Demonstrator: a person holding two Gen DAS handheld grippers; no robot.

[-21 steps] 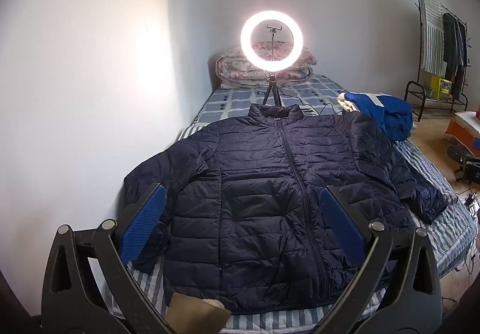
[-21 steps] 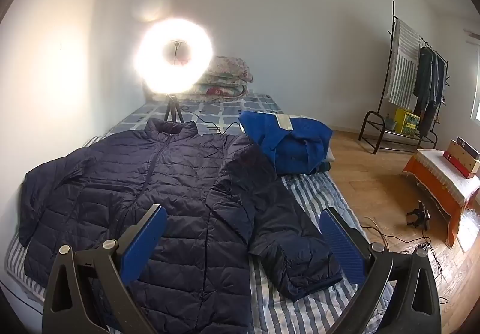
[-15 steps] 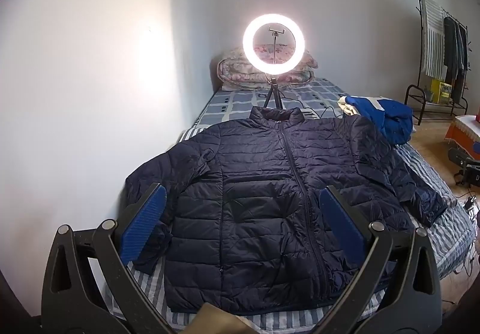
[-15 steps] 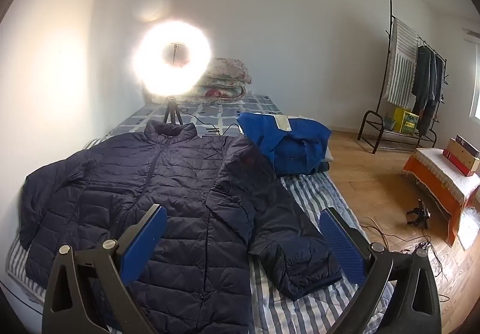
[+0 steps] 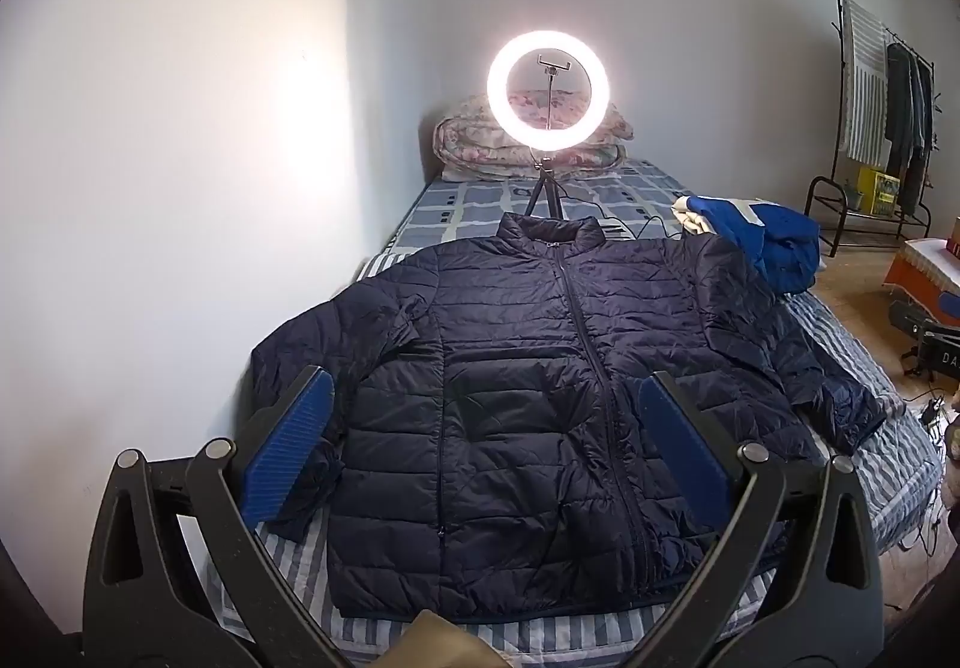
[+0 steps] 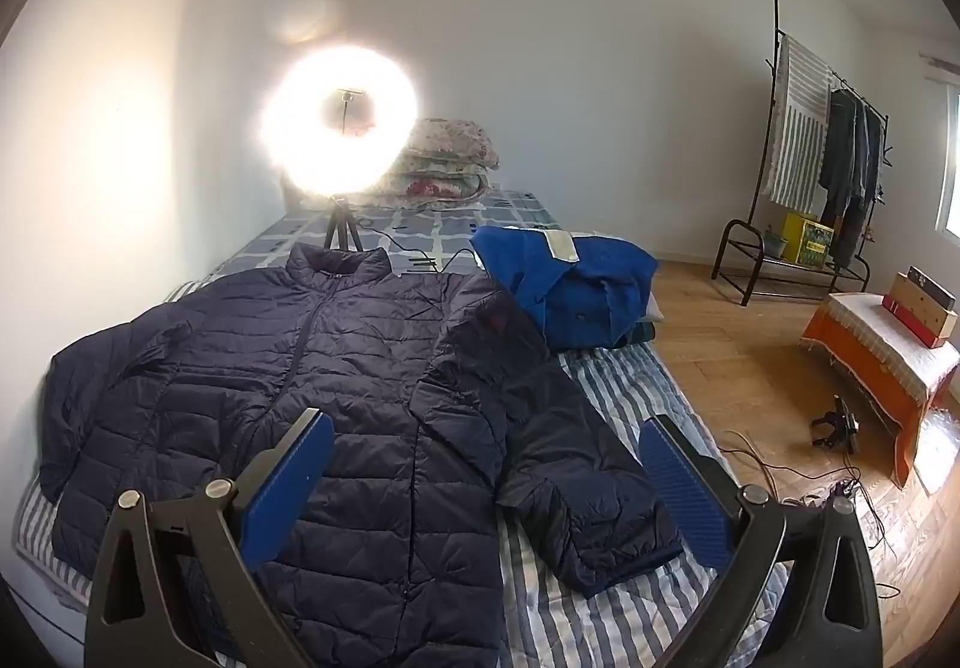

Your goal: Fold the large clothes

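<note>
1. We have the jacket (image 5: 540, 398) lying zipped and face up on the striped bed (image 6: 606, 626), collar at the far end, hem at the near edge; both sleeves are spread out to the sides.
2. Our left gripper (image 5: 480, 464) hangs above the near left part of the jacket with its jaws wide apart and nothing between them; our right gripper (image 6: 486, 494) hangs above the right sleeve (image 6: 576, 488), jaws equally wide and empty.
3. The step in hand looks like the first fold, so we should start with the sleeves; we lower each gripper onto a cuff and pinch the cuff alone, not the sheet beneath.
4. We carry each sleeve across the chest and lay it flat (puffy quilting springs back, so we press it down before letting go).
5. We keep clear of the blue garment (image 6: 576, 284) at the far right and the ring light (image 5: 548, 91) beyond the collar; its cable runs close to the jacket.
</note>
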